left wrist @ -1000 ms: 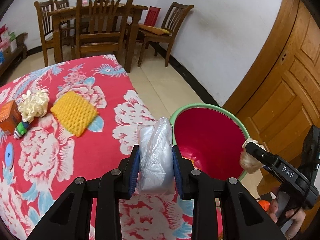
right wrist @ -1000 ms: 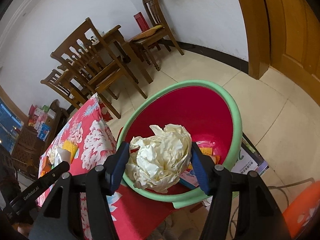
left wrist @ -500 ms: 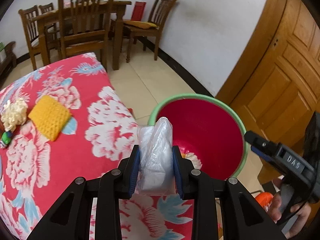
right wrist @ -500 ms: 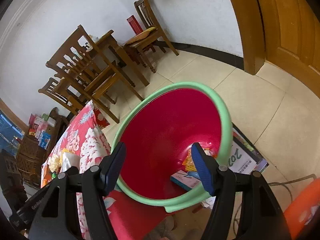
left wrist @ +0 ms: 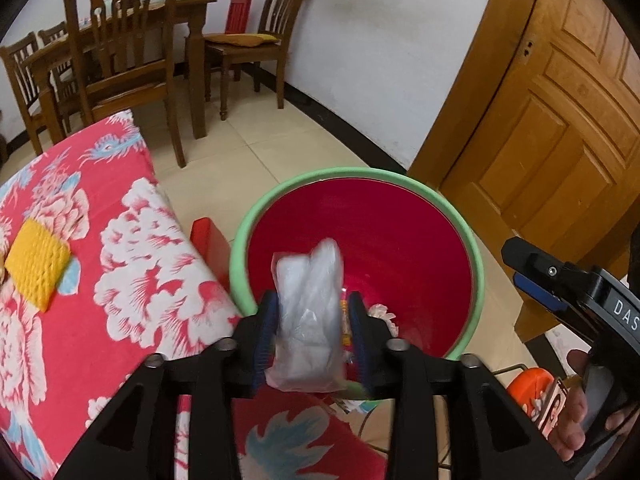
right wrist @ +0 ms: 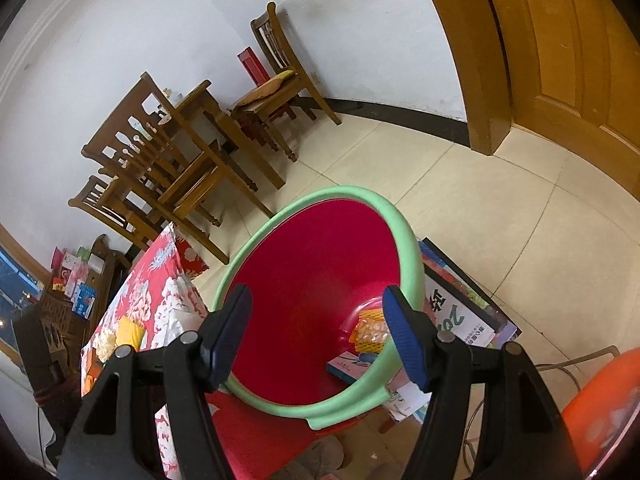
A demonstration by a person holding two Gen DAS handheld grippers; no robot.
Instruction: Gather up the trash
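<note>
Left wrist view
Left gripper [left wrist: 310, 322]: black plastic arms with ribbed blue pads; jaws opening, a bag between them over the bin's mouth.
Plastic bag [left wrist: 308, 318]: thin, translucent, crinkled film, bunched into an upright wad; a gap shows at the right pad, contact at the left pad cannot be told.
Bin [left wrist: 474, 264]: round plastic tub, glossy red inside, rolled pale green rim, standing on the floor just beside the table edge.
Bin contents: a crumpled white paper scrap [left wrist: 382, 312] and bits of yellow at the bottom, partly hidden.
Tablecloth [left wrist: 132, 248]: red fabric, large white peony print with blue accents.
Foam net [left wrist: 36, 266]: yellow, square, mesh-textured, lying flat on the cloth, well apart from the bin.
Right gripper [left wrist: 532, 276]: black casing, blue pad, at the right edge, held by a hand [left wrist: 572, 424].
Door [left wrist: 560, 120]: varnished wood, raised panels.

Right wrist view
Right gripper: jaws apart, nothing between the smooth blue pads; it hangs above the near rim of the bin.
Bin interior: orange-yellow mesh piece [right wrist: 370, 332] and a flat printed carton [right wrist: 352, 364] at the bottom.
Floor [right wrist: 500, 216]: pale glossy tiles.
Printed cardboard [right wrist: 460, 304]: flat, beside the bin.
Dining chairs [right wrist: 160, 160]: brown slatted wood.
</note>
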